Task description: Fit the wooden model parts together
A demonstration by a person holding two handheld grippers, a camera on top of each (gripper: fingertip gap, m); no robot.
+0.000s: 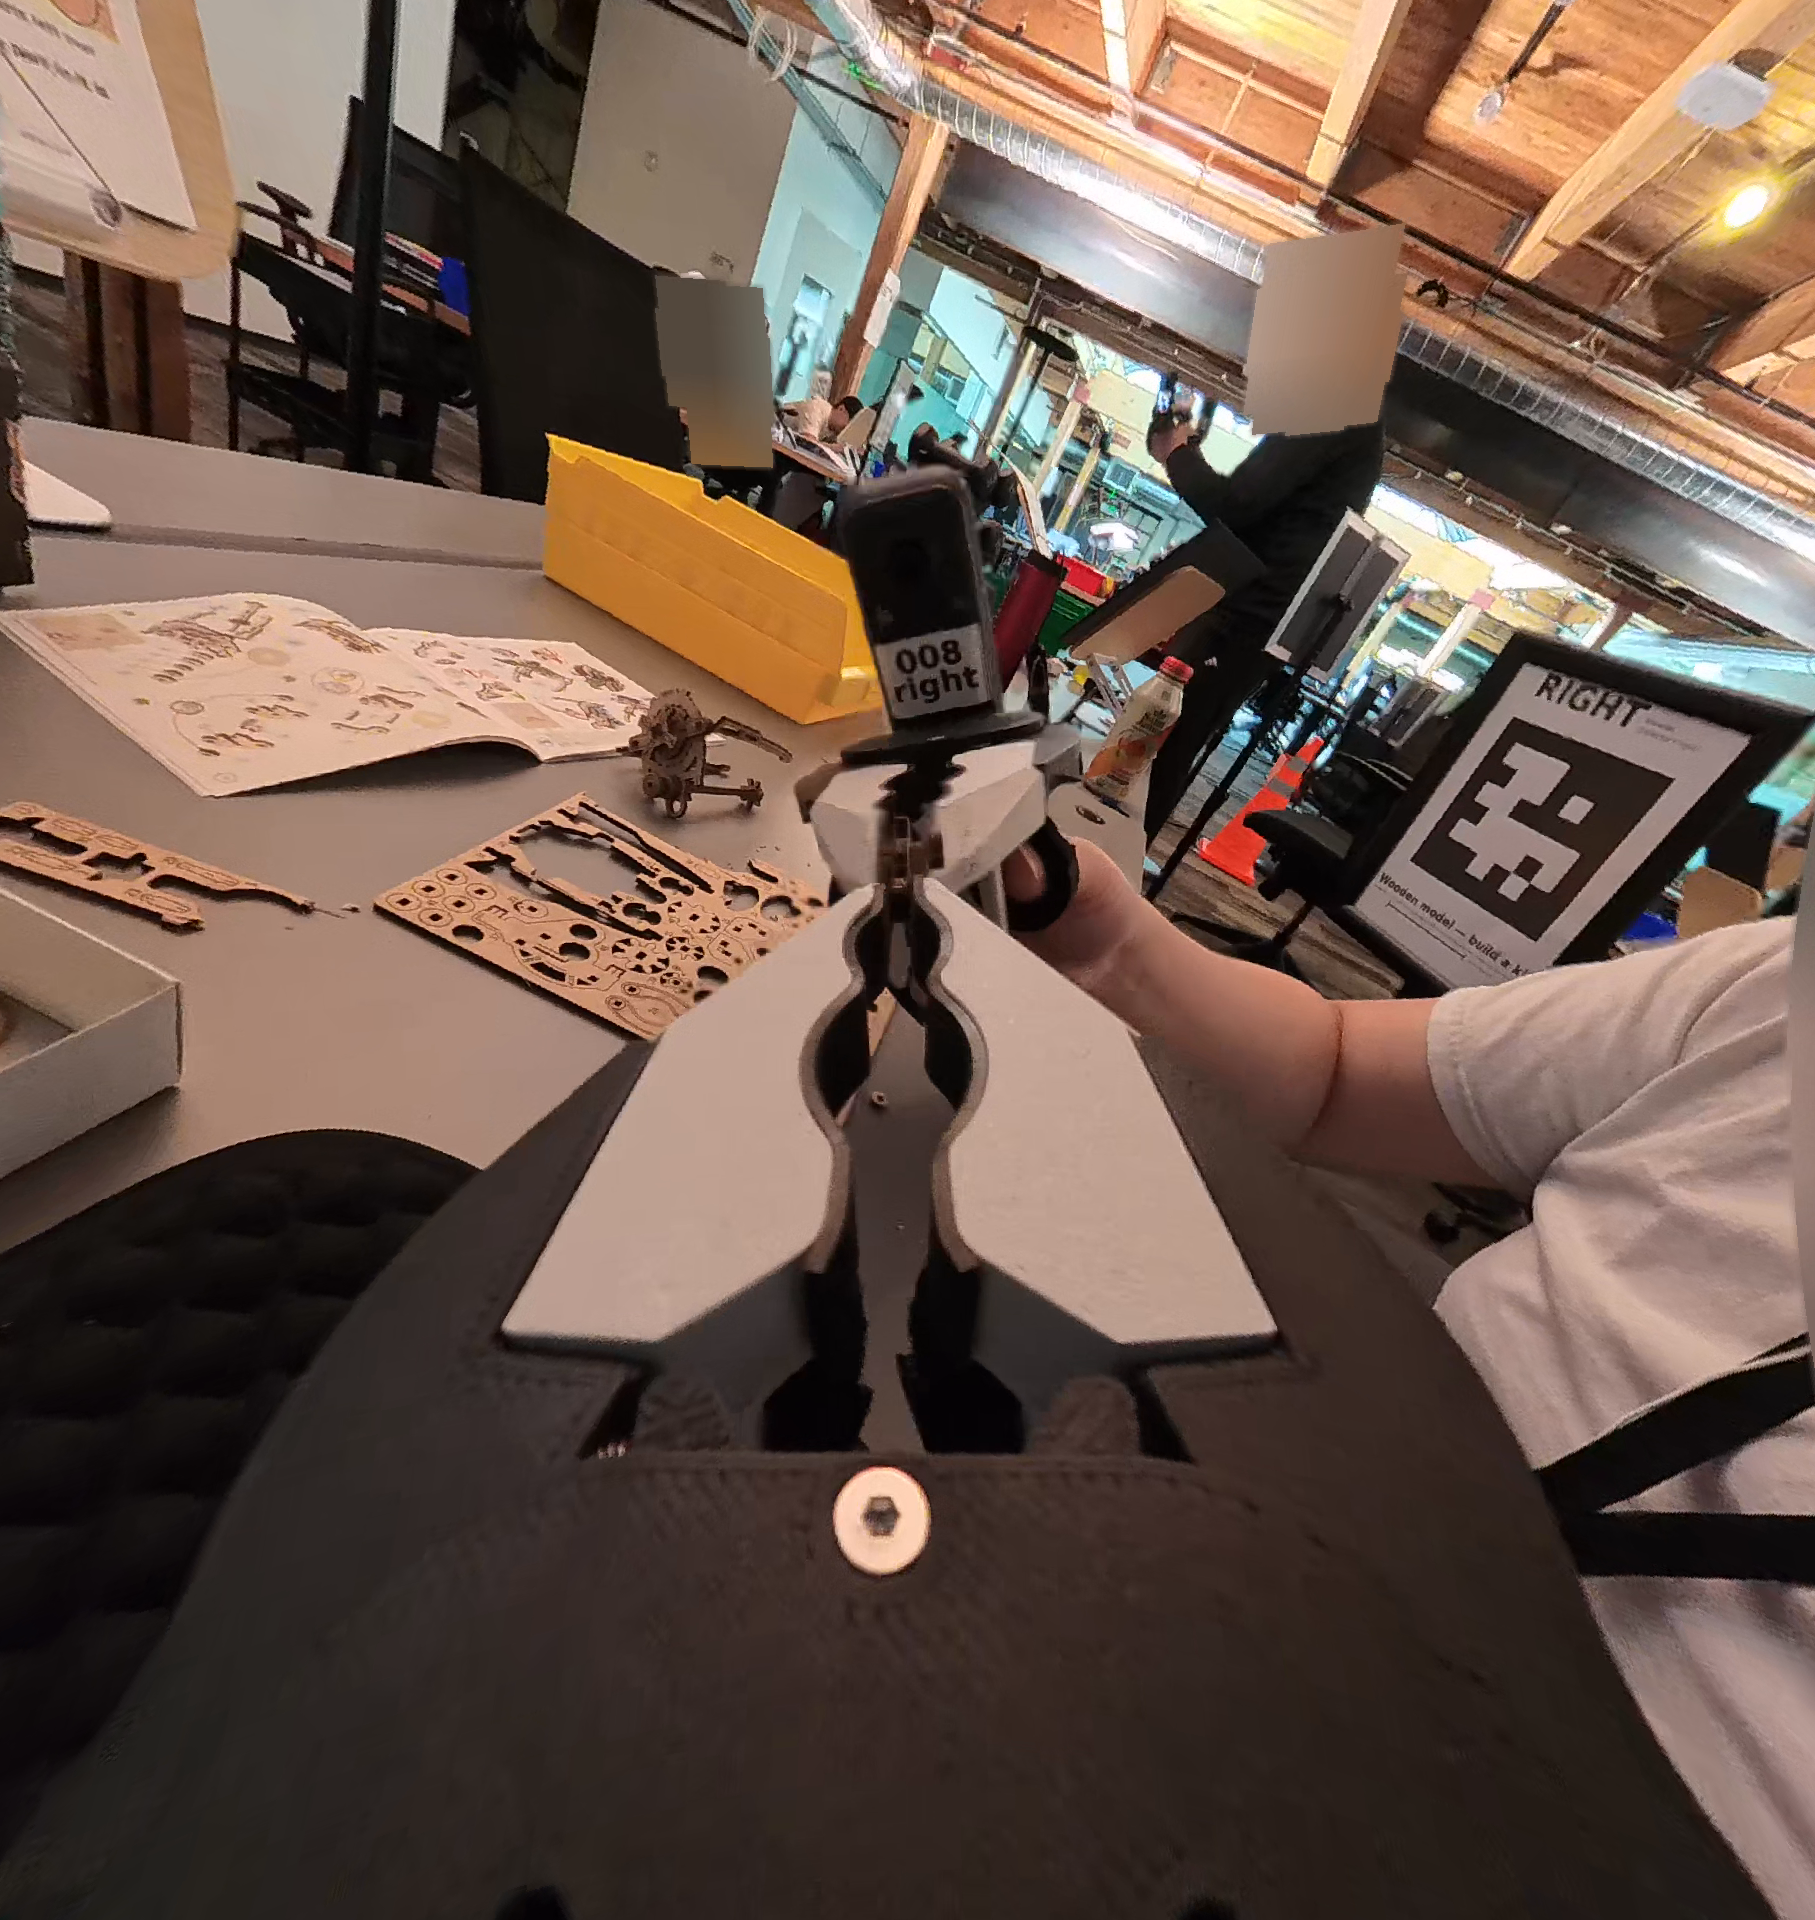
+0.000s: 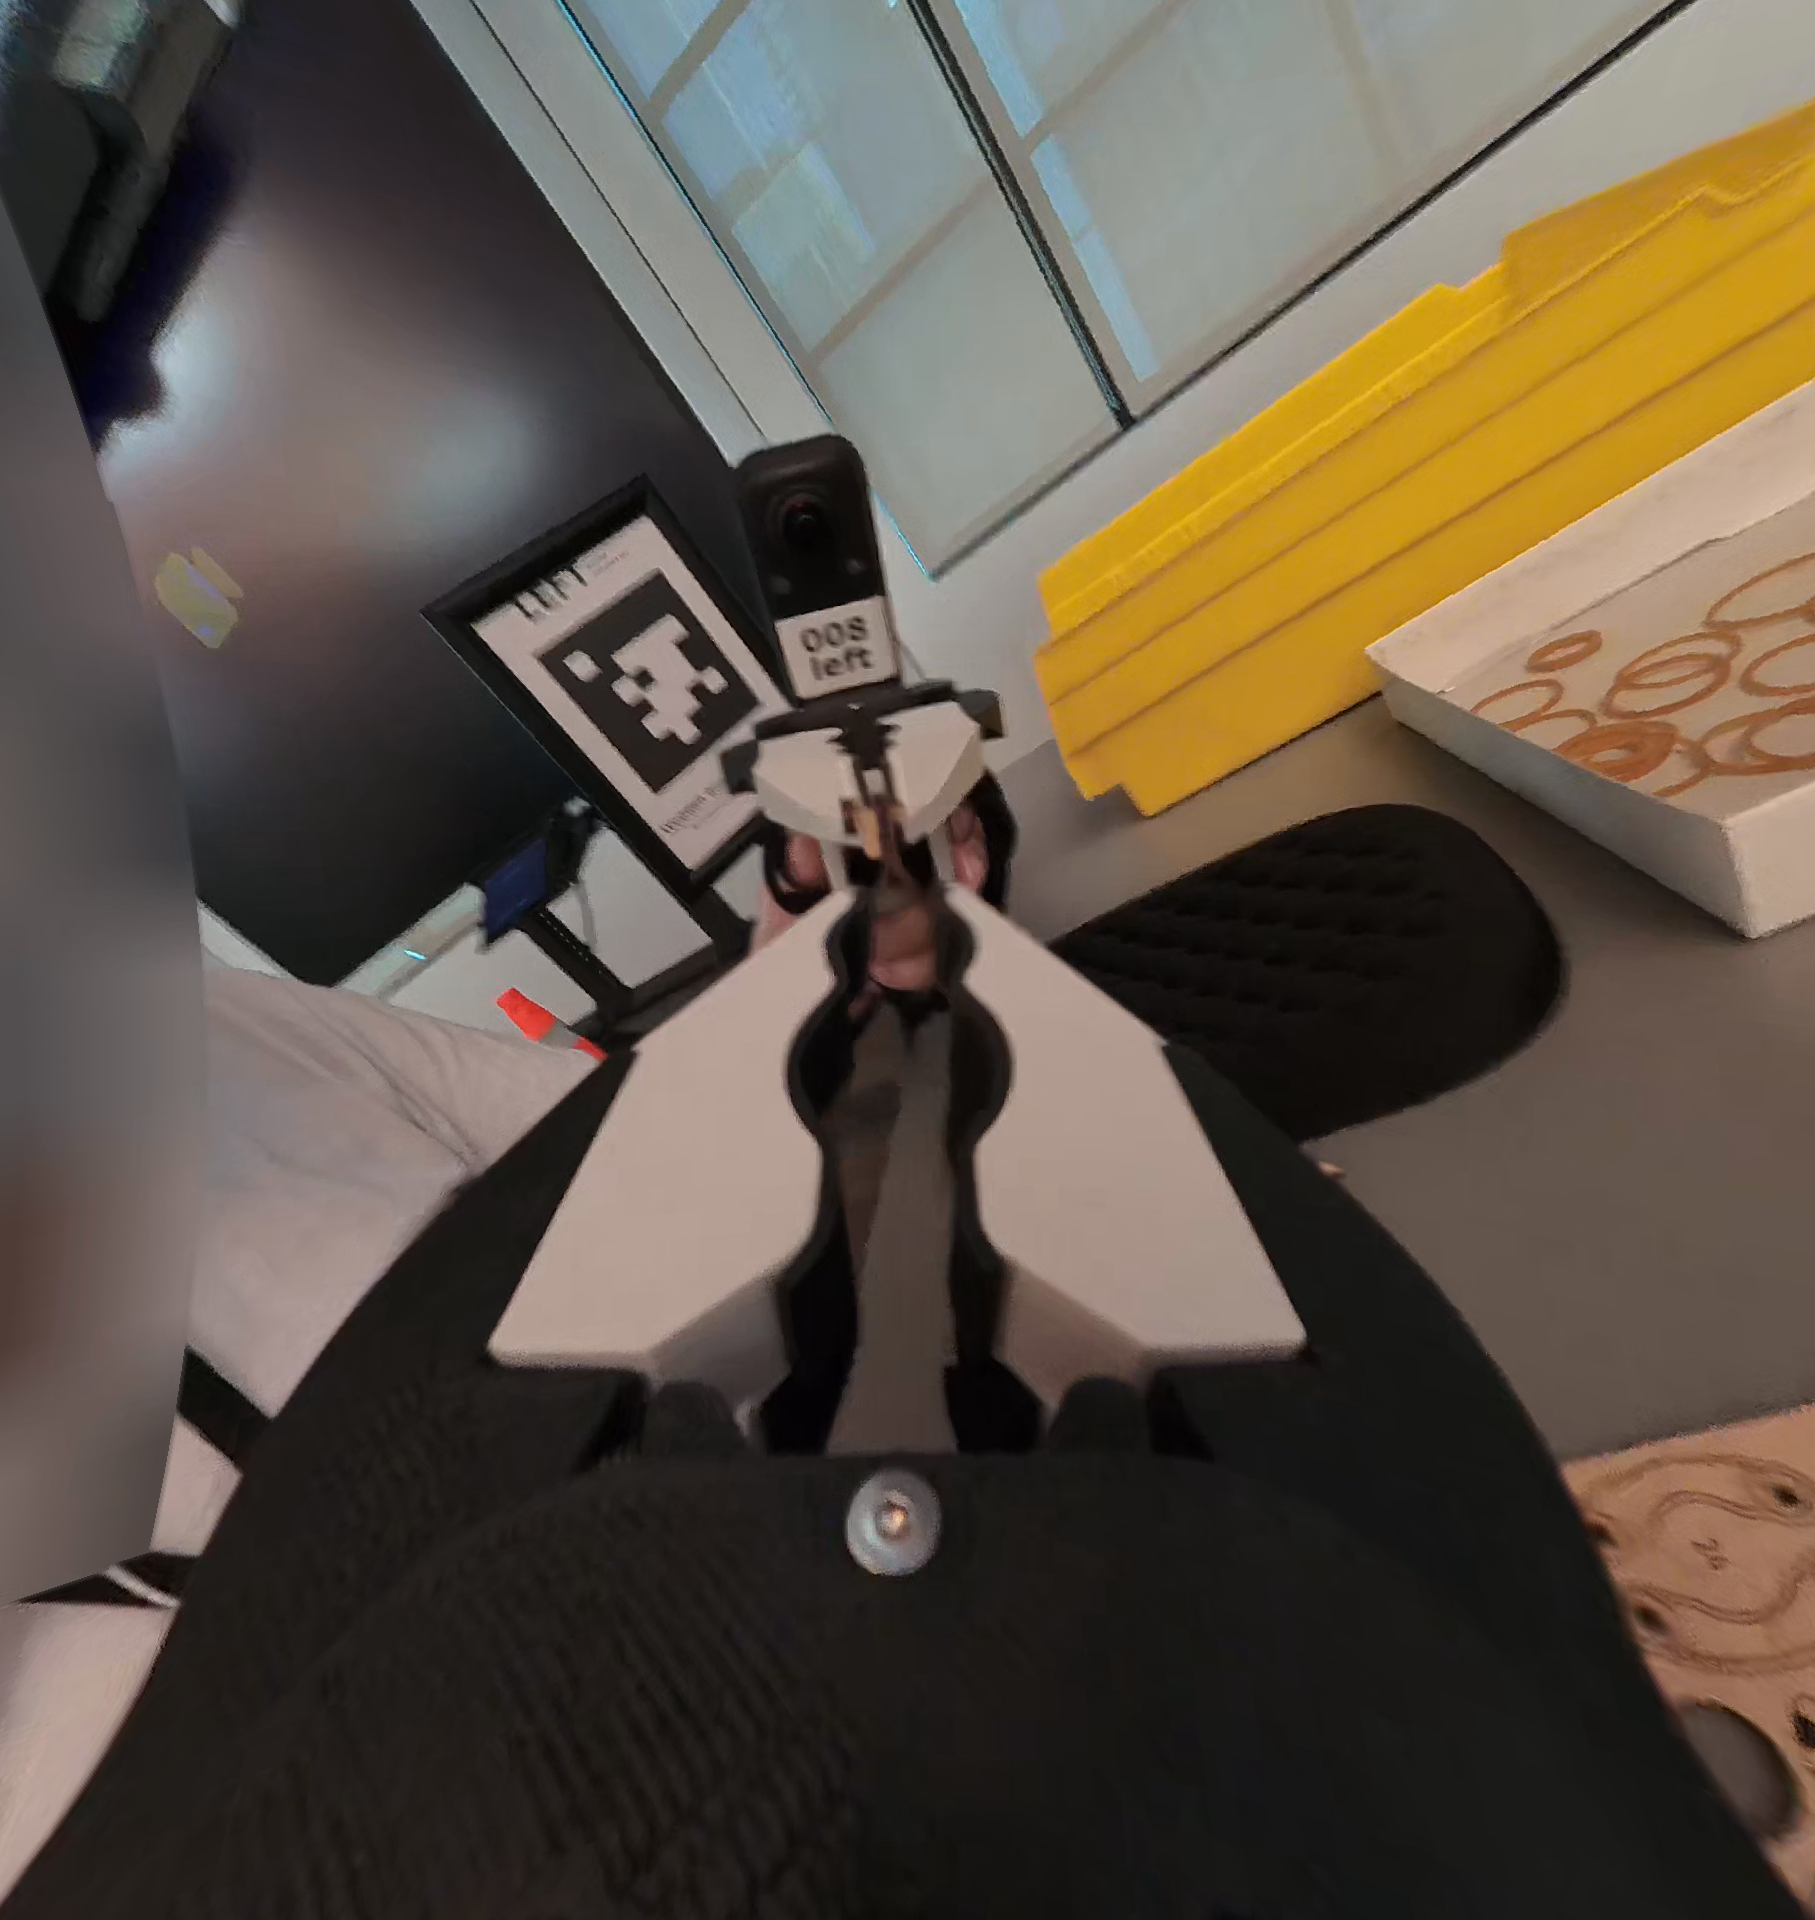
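Between the two sets of tongs, held up off the grey table (image 1: 363, 1029), sits a small wooden piece (image 1: 898, 857), thin and brown, pinched right at the tips. The left gripper (image 1: 895, 904) has its fingers drawn nearly together, with the piece at their very ends; the right gripper (image 1: 908, 821) faces it nose to nose and is likewise closed down around the same spot. Whether this is one part held by both or two parts being pushed into each other, I cannot tell: it is too small and partly hidden by the tips. From the right wrist view the same meeting shows blurred, the little pale part (image 2: 870, 831) sitting in the left tongs' tips.

Holding it in the air, tip against tip, makes sense to me: each side can brace against the other while a tab is pressed home, and nothing on the table gets in the way.

Taking that meeting point as the landmark, the half-built dark model (image 1: 690, 753) stands on the table beyond it to the left, with the open instruction booklet (image 1: 311, 686) farther left. Just below and left of the tips lies a punched-out wooden sheet (image 1: 612, 914), and another sheet (image 1: 103, 862) well off to the left. A yellow bin (image 1: 695, 582) sits behind, a white box (image 1: 61, 1049) at the near left edge, a black mesh pad (image 1: 155, 1351) closest.
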